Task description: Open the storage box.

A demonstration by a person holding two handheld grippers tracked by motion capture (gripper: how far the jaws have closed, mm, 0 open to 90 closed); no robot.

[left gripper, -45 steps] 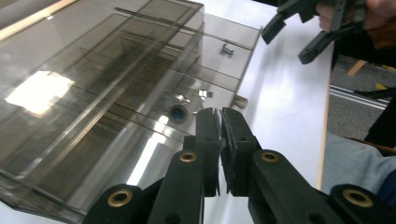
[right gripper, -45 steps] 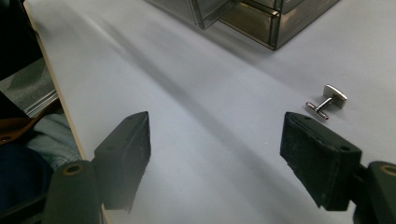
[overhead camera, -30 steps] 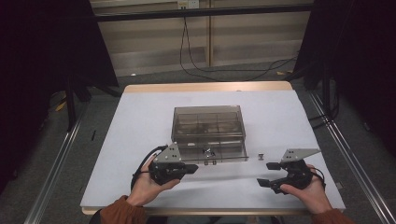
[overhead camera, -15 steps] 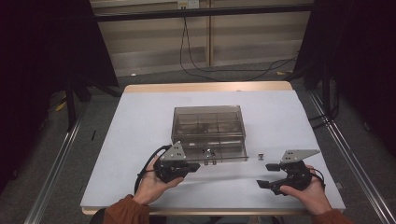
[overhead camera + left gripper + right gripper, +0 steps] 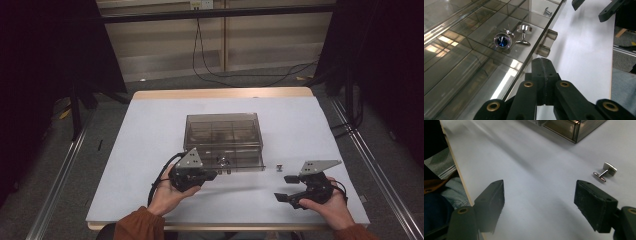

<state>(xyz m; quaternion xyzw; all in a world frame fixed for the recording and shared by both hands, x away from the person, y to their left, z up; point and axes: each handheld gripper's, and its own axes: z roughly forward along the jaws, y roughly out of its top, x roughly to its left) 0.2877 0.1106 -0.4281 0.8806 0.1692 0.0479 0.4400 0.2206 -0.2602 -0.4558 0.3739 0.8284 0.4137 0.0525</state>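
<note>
My left gripper (image 5: pixel 543 75) has its fingers pressed flat together w/ nothing between them, tip right at the front edge of the clear box (image 5: pixel 223 131), next to the small clear handle (image 5: pixel 546 43) on that edge. My right gripper (image 5: pixel 289 188) has its fingers wide apart, empty, low over the bare white table (image 5: pixel 150 130) near the front right corner.

In the high view the box sits mid-table, smoky see-through plastic w/ dividers inside. Left hand (image 5: pixel 167 192) holds its gripper just in front of the box's front left part; right hand (image 5: pixel 327 202) is well off to the right, apart from the box.

Thru the lid in the left gripper view I see a round blue-stone cufflink (image 5: pixel 503 41) w/ a sparkly rim in one of the front compartments, and a plain silver cufflink (image 5: pixel 524 33) lying just beside it, same compartment as far as I can tell. Another small metal piece (image 5: pixel 547 11) shows farther along the box; can't tell what it is.

One loose cufflink (image 5: pixel 606 172) lies on the table outside the box, silver, rectangular face, on its side. In the right gripper view it's just ahead of the right-hand finger (image 5: pixel 594 205), not touching, near the box's corner (image 5: pixel 574 132). Same one in the high view (image 5: pixel 280 167), between box and right gripper.
</note>
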